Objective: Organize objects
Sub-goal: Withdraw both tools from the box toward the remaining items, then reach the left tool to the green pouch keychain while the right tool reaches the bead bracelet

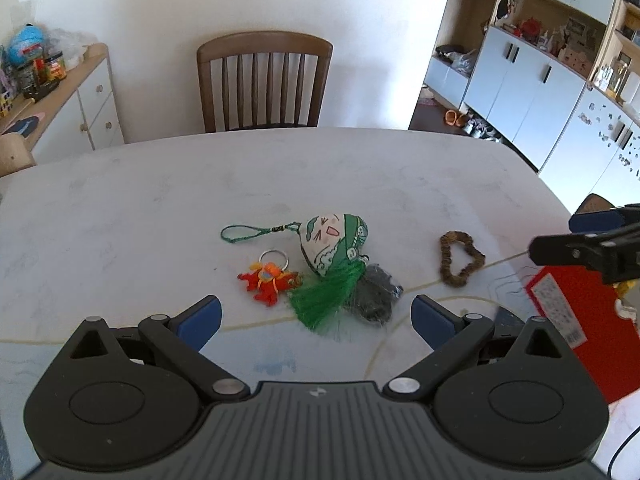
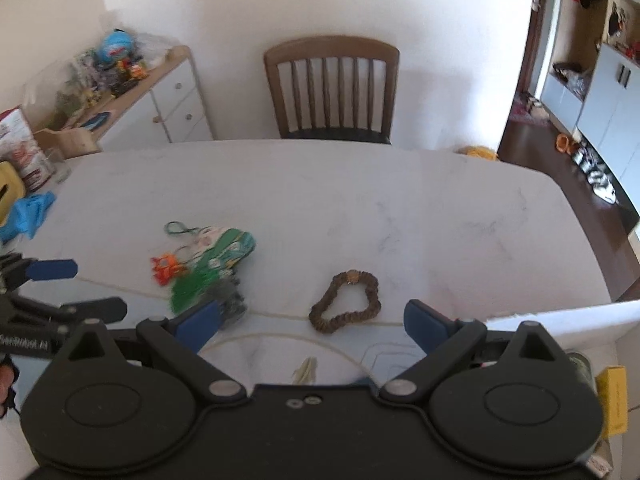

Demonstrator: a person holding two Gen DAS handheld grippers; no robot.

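Observation:
A green and white cloth charm [image 1: 334, 246] with a green tassel [image 1: 324, 300] and a loop cord lies mid-table. A red-orange keyring toy [image 1: 270, 280] lies to its left and a dark bundle [image 1: 376, 294] to its right. A brown bead bracelet [image 1: 460, 258] lies further right. My left gripper [image 1: 316, 318] is open and empty just in front of the tassel. My right gripper [image 2: 312, 322] is open and empty just in front of the bracelet [image 2: 346, 302]. The charm pile [image 2: 212, 264] is to its left.
A wooden chair [image 1: 264, 84] stands at the table's far edge. A red packet [image 1: 576, 320] lies at the right in the left wrist view. A white box wall [image 2: 560, 316] and a yellow box [image 2: 612, 400] are at the right gripper's right. Blue cloth [image 2: 28, 214] lies far left.

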